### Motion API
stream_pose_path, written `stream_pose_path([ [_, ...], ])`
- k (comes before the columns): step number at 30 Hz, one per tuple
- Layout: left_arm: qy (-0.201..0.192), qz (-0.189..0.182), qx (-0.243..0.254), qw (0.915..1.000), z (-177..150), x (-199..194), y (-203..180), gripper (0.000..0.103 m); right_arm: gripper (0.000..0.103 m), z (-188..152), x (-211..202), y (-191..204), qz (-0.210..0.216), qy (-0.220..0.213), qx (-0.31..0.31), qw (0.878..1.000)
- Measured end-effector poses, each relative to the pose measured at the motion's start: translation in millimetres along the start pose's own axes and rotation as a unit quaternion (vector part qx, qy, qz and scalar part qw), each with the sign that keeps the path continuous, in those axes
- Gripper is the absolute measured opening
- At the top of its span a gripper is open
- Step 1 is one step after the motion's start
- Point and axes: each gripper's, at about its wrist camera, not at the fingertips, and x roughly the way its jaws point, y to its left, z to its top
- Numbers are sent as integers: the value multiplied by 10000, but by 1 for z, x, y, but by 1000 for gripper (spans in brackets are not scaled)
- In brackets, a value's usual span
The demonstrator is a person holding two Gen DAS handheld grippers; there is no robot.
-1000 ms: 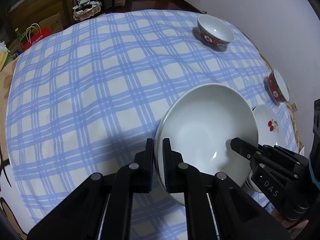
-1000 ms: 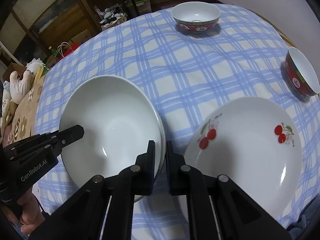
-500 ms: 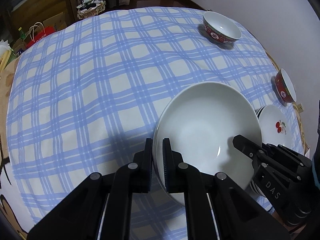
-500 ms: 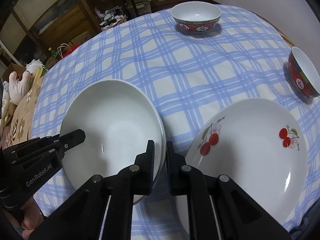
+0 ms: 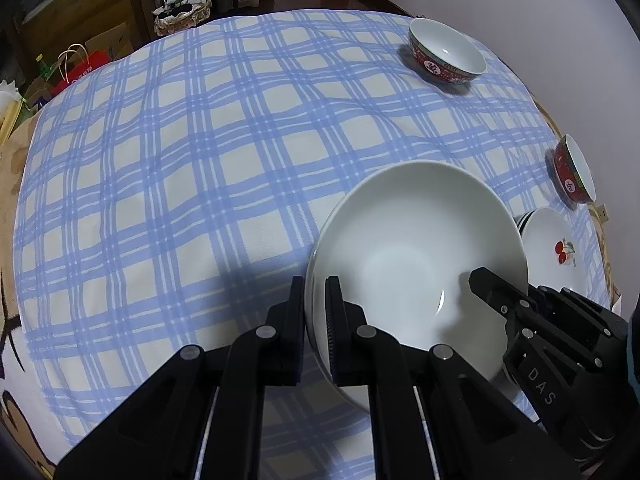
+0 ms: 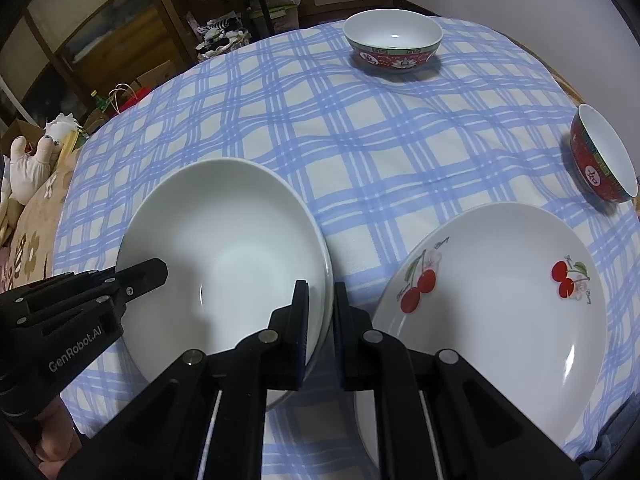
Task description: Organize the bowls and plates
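Observation:
A plain white deep plate [image 5: 416, 248] [image 6: 224, 240] is held between both grippers over the blue-checked tablecloth [image 5: 200, 140]. A second rim shows just under it. My left gripper [image 5: 315, 284] is shut on its left rim, and it also shows at the left of the right wrist view [image 6: 152, 270]. My right gripper [image 6: 320, 288] is shut on the right rim. To the right lies a cherry-patterned plate [image 6: 492, 300] [image 5: 556, 248]. Two red bowls stand upright: one at the far side [image 6: 394, 44] [image 5: 446, 56], one at the right edge [image 6: 604, 156] [image 5: 572, 172].
The round table ends close behind the right red bowl, with a white wall beyond. Off the far and left edges are a wooden cabinet [image 6: 100, 40], bags [image 5: 76, 68], a basket [image 5: 182, 12] and a stuffed toy [image 6: 28, 156]. Dark-striped rims show under the cherry plate.

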Motion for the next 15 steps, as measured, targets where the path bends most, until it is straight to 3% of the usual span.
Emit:
stream_pose_path([
  [15, 62, 61, 82, 9999, 0, 3, 2, 9, 12, 1, 1, 0, -15, 8, -5, 10000],
])
